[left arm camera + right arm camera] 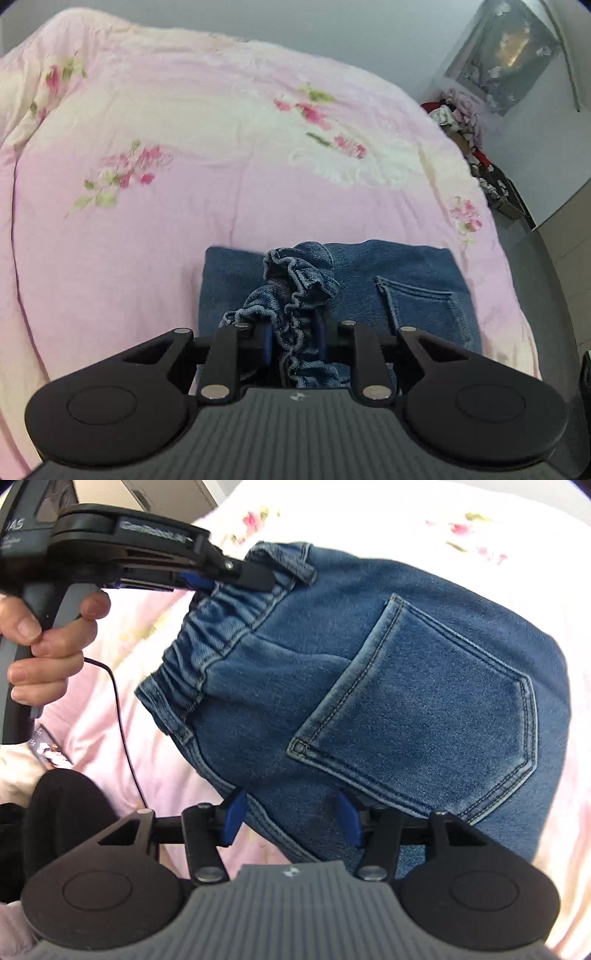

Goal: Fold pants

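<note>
Blue denim pants (406, 672) lie folded on a pink floral bedspread (184, 206), back pocket (436, 709) up. My left gripper (293, 339) is shut on the bunched elastic waistband (295, 295) and holds it above the folded pants (406, 273). In the right wrist view the left gripper (236, 574) clamps the waistband (221, 620) at the upper left. My right gripper (291, 821) has its blue pads (233, 821) apart on either side of the pants' near edge; denim fills the gap between them.
The bedspread (424, 513) covers the whole bed. A heap of clothes (465, 125) sits against the wall at the right, below a picture (506, 55). A hand (44, 635) grips the left gripper's handle, and a black cable (122, 716) trails from it.
</note>
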`<act>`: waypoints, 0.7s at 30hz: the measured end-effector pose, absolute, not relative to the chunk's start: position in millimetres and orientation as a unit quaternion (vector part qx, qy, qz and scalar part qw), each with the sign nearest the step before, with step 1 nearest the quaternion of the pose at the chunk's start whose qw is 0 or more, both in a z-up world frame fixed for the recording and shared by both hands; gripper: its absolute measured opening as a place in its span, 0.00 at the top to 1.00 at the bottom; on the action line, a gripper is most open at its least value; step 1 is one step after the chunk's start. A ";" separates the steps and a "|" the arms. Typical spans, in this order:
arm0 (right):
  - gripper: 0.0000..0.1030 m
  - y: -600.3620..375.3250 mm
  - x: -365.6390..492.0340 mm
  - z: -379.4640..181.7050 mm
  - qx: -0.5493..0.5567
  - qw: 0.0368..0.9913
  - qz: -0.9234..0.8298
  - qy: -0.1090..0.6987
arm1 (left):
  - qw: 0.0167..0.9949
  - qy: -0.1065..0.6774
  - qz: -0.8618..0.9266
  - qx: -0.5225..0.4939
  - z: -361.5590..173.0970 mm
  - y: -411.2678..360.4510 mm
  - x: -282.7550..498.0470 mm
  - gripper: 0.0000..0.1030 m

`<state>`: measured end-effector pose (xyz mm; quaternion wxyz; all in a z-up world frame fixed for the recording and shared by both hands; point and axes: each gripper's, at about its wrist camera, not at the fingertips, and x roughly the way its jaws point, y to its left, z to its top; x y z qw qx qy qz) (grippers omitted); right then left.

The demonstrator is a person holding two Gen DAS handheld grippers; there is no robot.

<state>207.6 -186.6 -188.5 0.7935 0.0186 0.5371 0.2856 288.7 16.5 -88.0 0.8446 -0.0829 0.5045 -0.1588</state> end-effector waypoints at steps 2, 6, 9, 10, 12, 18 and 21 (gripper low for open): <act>0.50 -185.4 210.0 -198.2 0.028 0.791 0.285 0.541 | 0.847 0.506 -0.146 -0.077 -113.9 25.9 289.3 0.75; 0.51 -203.6 209.6 -182.8 0.039 0.792 0.285 0.539 | 0.848 0.504 -0.149 -0.070 -135.9 32.4 293.4 0.75; 0.51 -227.4 202.3 -154.3 0.006 0.811 0.258 0.525 | 0.841 0.514 -0.155 -0.071 -135.1 33.6 298.1 0.74; 0.53 -234.5 201.5 -150.5 -0.014 0.816 0.243 0.524 | 0.839 0.516 -0.160 -0.071 -132.5 34.1 298.2 0.73; 0.64 -233.2 198.6 -143.1 -0.074 0.821 0.221 0.521 | 0.834 0.520 -0.175 -0.065 -122.8 34.8 297.0 0.68; 0.75 -241.2 190.5 -153.4 -0.157 0.803 0.209 0.536 | 0.839 0.506 -0.197 0.026 -84.7 27.6 264.9 0.58; 0.77 -235.6 184.7 -160.1 -0.169 0.798 0.209 0.540 | 0.838 0.495 -0.227 0.049 -67.3 21.8 241.3 0.58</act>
